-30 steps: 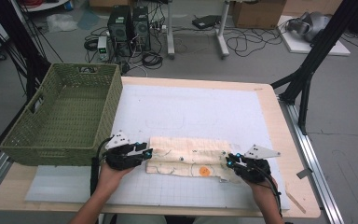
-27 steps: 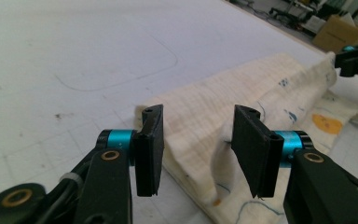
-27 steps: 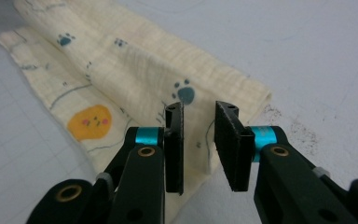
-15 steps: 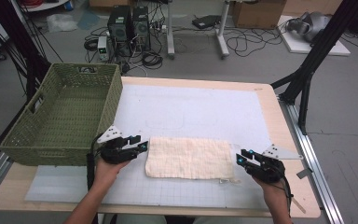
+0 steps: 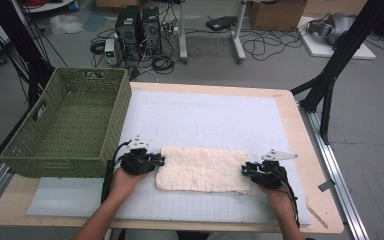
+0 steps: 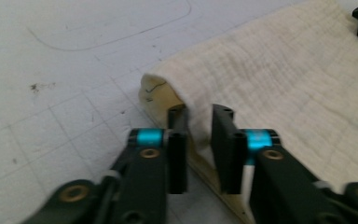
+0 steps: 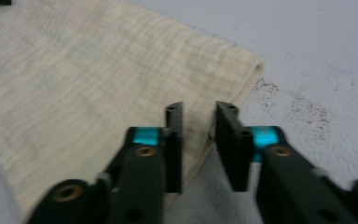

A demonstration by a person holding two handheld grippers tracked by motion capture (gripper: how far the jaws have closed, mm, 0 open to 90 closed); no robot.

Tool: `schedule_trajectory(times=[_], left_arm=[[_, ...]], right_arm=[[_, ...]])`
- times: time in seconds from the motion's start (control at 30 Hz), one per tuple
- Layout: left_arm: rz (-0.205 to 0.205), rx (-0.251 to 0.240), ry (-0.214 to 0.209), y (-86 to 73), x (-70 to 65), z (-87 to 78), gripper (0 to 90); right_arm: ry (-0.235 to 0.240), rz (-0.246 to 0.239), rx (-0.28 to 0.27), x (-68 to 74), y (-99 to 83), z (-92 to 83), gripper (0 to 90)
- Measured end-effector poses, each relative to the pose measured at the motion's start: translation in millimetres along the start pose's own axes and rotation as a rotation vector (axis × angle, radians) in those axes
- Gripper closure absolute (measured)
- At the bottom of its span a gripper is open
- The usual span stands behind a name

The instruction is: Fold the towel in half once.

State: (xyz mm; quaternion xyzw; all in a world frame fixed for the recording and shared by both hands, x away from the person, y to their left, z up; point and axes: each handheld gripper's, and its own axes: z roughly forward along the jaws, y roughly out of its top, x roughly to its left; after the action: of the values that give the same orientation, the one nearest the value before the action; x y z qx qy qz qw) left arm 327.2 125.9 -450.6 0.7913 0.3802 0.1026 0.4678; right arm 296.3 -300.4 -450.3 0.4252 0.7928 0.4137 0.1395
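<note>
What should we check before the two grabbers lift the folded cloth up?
1. Left hand-held gripper closed on the folded cloth: ok. Its jaws have just been closing and pinch the cloth's short edge.
2. Right hand-held gripper closed on the opposite short edge: ok. Its jaws have just been closing with the cloth's edge between them.
3. All folded layers caught in each grip: cannot tell. The lower layers sit hidden behind the jaws.
4. Cloth lying flat and still folded: ok.
5. Green basket has room inside: ok, nothing in it.
6. White mat between cloth and basket free of clutter: ok.
</note>
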Motion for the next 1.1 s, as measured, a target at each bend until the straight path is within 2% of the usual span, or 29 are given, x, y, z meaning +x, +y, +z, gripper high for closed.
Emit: schedule_trajectory(times=[0.07, 0.17, 0.27, 0.5, 0.57, 0.7, 0.73, 0.8, 0.83, 0.87, 0.9, 0.93, 1.0, 1.07, 1.1], left_arm=[[0.006, -0.027, 0.018, 1.1, 0.8, -2.5, 87.3], [-0.034, -0.080, 0.020, 3.1, 3.9, -6.1, 87.3], [-0.046, -0.099, 0.025, 6.2, 6.2, -7.0, 87.3], [-0.088, -0.108, 0.048, 10.1, 9.4, -1.7, 87.2], [-0.085, -0.082, 0.050, 9.2, 9.2, 0.4, 87.3], [-0.068, -0.029, 0.085, 7.6, 8.5, 2.3, 86.5], [-0.072, -0.024, 0.093, 7.5, 9.6, 1.8, 83.4], [-0.102, -0.045, 0.111, 8.0, 11.5, 1.3, 61.7], [-0.107, -0.065, 0.118, 8.6, 12.8, 0.2, 53.9], [-0.110, -0.096, 0.128, 9.7, 14.0, -1.0, 51.3], [-0.114, -0.104, 0.132, 11.1, 15.1, -1.2, 48.9], [-0.123, -0.106, 0.126, 14.5, 17.2, -1.2, 47.0], [-0.138, -0.121, 0.106, 19.3, 19.7, -0.1, 46.4], [-0.130, -0.099, 0.094, 26.8, 22.8, 4.3, 46.0], [-0.123, -0.091, 0.093, 29.2, 23.7, 6.5, 45.9]], right_arm=[[-0.011, -0.027, -0.014, 2.3, 1.2, -1.5, 86.4], [-0.026, -0.037, -0.026, 3.8, 3.0, -3.6, 87.0], [-0.042, -0.036, -0.037, 4.0, 4.4, -4.8, 87.1], [-0.067, -0.012, -0.062, 1.5, 9.5, -4.7, 87.2], [-0.082, -0.010, -0.056, 0.6, 10.5, -3.7, 87.3], [-0.133, -0.018, 0.004, -2.1, 8.4, 1.7, 87.5], [-0.136, -0.011, 0.008, -3.1, 7.6, 1.8, 86.0], [-0.142, 0.002, -0.012, -4.5, 7.2, -1.0, 81.6], [-0.145, 0.007, -0.032, -5.2, 8.5, -2.7, 79.7], [-0.151, 0.015, -0.042, -5.3, 10.7, -4.1, 76.9], [-0.160, 0.017, -0.055, -6.0, 14.4, -5.4, 73.2], [-0.163, 0.015, -0.066, -6.6, 17.1, -5.4, 69.7], [-0.173, 0.010, -0.087, -8.0, 25.0, -3.4, 57.1], [-0.194, 0.023, -0.112, -8.8, 33.3, 1.2, 45.3], [-0.197, 0.023, -0.121, -9.8, 37.1, 4.3, 43.8]])
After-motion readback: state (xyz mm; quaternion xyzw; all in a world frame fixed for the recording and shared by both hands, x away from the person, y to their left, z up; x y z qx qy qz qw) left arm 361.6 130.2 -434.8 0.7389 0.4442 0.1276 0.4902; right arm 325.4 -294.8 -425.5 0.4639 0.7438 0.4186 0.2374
